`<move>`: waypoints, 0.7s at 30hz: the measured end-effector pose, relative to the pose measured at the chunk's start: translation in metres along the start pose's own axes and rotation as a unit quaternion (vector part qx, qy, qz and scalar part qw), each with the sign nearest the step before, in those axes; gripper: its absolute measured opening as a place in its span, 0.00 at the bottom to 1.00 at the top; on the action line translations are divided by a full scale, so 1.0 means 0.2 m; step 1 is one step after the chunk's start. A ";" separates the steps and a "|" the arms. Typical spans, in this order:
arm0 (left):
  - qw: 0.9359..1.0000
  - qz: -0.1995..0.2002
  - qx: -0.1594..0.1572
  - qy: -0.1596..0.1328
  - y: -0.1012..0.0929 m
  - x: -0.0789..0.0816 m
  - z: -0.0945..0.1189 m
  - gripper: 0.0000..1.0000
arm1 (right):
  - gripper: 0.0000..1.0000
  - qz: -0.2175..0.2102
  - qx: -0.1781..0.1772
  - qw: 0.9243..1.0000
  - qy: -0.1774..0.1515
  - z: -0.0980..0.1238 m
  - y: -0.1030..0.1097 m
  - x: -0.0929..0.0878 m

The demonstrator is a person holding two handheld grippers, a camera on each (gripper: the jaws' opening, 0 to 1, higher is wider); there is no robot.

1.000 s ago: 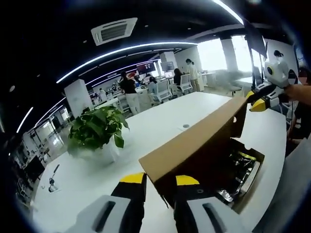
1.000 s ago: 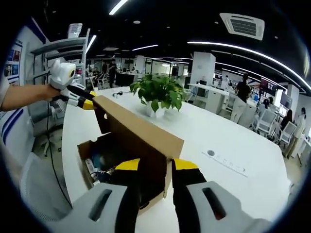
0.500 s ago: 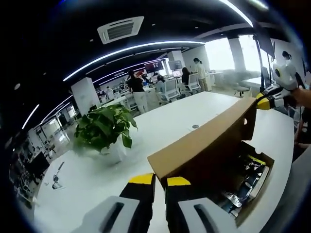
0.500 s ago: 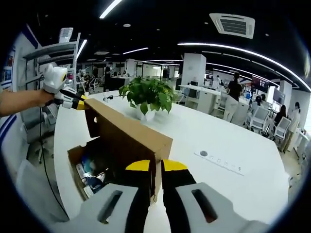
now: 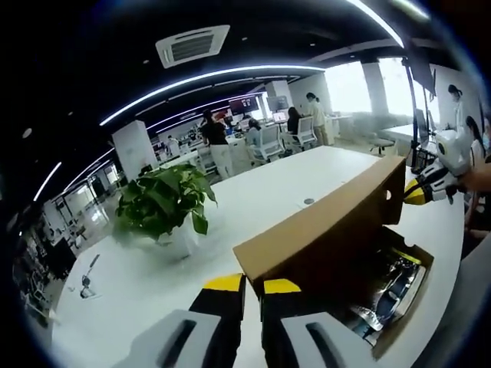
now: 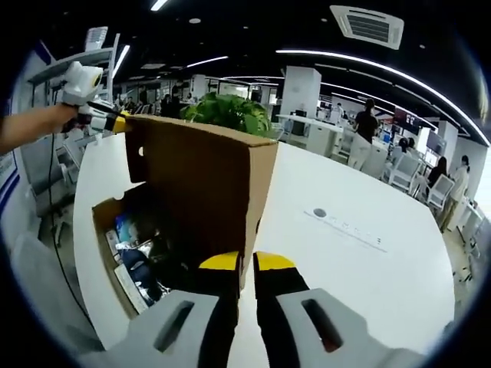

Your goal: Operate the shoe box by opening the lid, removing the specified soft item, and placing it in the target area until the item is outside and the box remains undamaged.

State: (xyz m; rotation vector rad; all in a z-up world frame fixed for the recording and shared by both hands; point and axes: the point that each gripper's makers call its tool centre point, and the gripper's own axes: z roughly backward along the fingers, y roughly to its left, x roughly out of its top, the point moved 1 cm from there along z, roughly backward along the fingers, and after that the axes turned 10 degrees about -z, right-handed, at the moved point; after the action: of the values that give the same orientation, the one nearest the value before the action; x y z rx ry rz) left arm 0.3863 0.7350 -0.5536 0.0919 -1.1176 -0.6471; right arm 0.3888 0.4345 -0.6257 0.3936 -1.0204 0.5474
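Left claw (image 5: 244,285): jaws nearly together, pinching the near corner of the raised lid (image 5: 322,230); yellow tips sit either side of the cardboard edge.
Right claw (image 6: 238,262): jaws narrow, clamped on the opposite corner of the same lid, whose inner face stands upright in the right gripper view.
Other claw in view: the right claw appears at the far end of the lid in the left gripper view; the left claw, held in a hand (image 6: 31,126), appears at the far end in the right gripper view.
Lid handling: judged light, thin corrugated card; stiff along its length but likely to crease or tear at the hinge fold if forced back. Grip at the corners is sound.
Shoe box (image 6: 107,257): plain brown card, open, resting on the white tabletop (image 5: 253,192) near its edge.
Contents (image 6: 142,257): dark, crumpled mass with blue and pale patches; the soft item cannot be told apart from the rest.
Soft item handling: judged limp and light; take it by a gathered fold, clear of the box walls.
Surroundings: potted plant (image 5: 165,203) well apart from the box, further along the tabletop.
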 end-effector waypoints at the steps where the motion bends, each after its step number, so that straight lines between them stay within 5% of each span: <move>1: 1.000 0.000 0.000 0.000 0.00 0.00 0.00 0.06 | 0.04 -0.001 0.000 1.000 0.001 -0.01 0.00 -0.01; 21: 1.000 0.017 -0.006 -0.007 0.06 0.02 -0.11 0.06 | 0.03 -0.021 0.003 0.999 0.028 -0.17 -0.03 -0.10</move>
State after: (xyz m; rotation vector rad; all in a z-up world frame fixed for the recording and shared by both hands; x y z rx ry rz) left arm 0.4118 0.7378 -0.5556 0.0591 -1.1257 -0.6252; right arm 0.4078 0.4424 -0.6602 0.4019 -0.9550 0.5222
